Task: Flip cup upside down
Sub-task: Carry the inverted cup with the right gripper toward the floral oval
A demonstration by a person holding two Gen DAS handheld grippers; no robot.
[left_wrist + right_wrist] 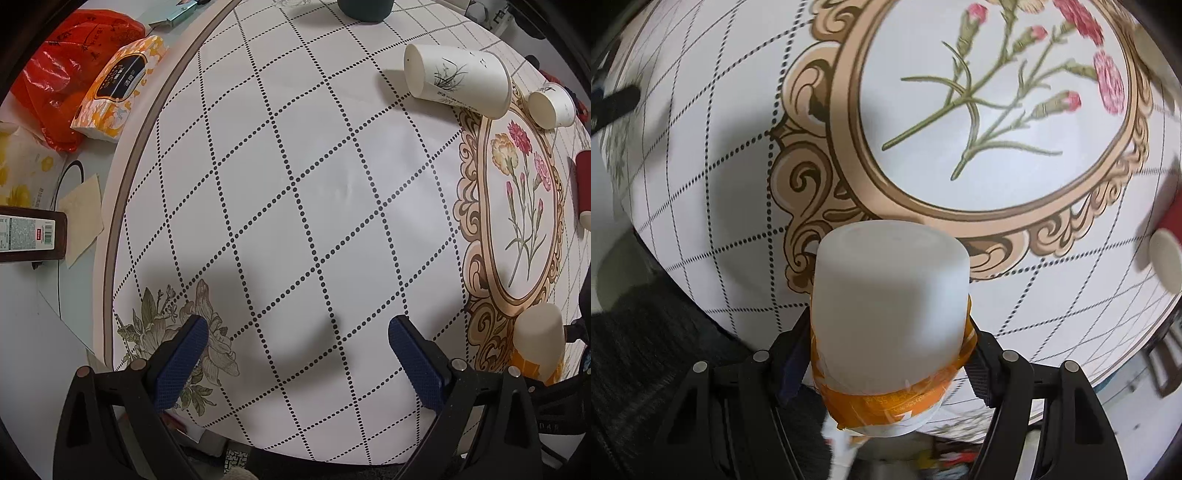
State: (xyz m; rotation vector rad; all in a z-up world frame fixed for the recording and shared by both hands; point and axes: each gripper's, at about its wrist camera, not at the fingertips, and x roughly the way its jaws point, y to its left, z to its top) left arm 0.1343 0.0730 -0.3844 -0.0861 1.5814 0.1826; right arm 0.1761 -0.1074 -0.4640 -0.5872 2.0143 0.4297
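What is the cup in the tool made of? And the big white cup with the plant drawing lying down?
The held cup in the right tool looks like frosted, cloudy plastic, matte and smooth, with a shiny orange label band. The lying cup with the ink plant looks like paper: flat white, thin rolled rim, printed sides. Probably; neither can be confirmed by sight alone.

The left wrist view looks down from well above the tablecloth, with the floral medallion (pixel 517 206) at its right. The right wrist view sits close over that medallion (pixel 993 110), shared by both.
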